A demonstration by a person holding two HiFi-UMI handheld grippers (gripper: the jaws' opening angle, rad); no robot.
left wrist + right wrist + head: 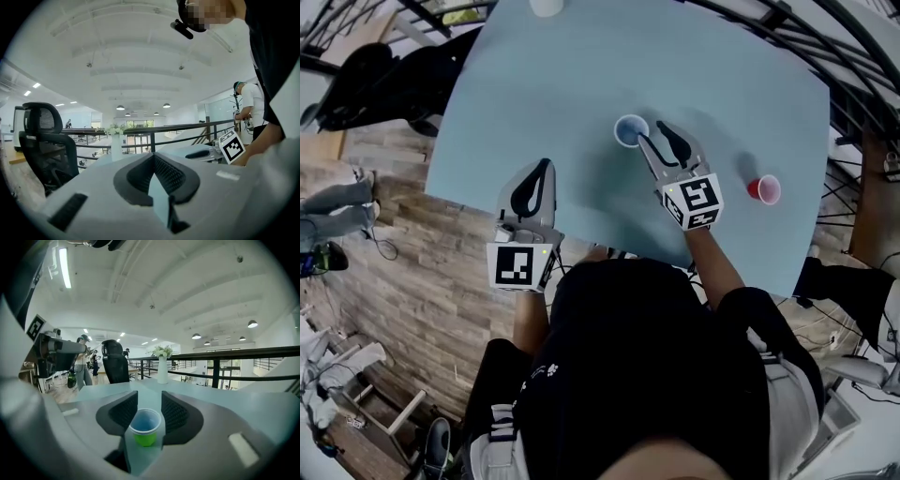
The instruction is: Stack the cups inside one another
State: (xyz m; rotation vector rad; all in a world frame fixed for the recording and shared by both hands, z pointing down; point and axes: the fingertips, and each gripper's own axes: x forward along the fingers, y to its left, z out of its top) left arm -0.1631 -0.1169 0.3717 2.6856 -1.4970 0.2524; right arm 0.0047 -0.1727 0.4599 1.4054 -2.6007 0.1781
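Note:
A blue cup (145,420) sits nested in a green cup (146,438), and the jaws of my right gripper (149,405) are shut on this pair, with both pads against its sides. In the head view the blue cup (630,129) shows at the tips of the right gripper (654,133), over the middle of the pale blue table (581,75). A red cup (764,189) stands alone to the right, near the table's front edge. My left gripper (545,169) hovers over the table's front left part with its jaws together and nothing in them.
A white vase (546,5) stands at the table's far edge; the right gripper view shows this vase (162,367) with flowers. A black office chair (44,140) stands beyond the table's left side. Black railings run behind the table.

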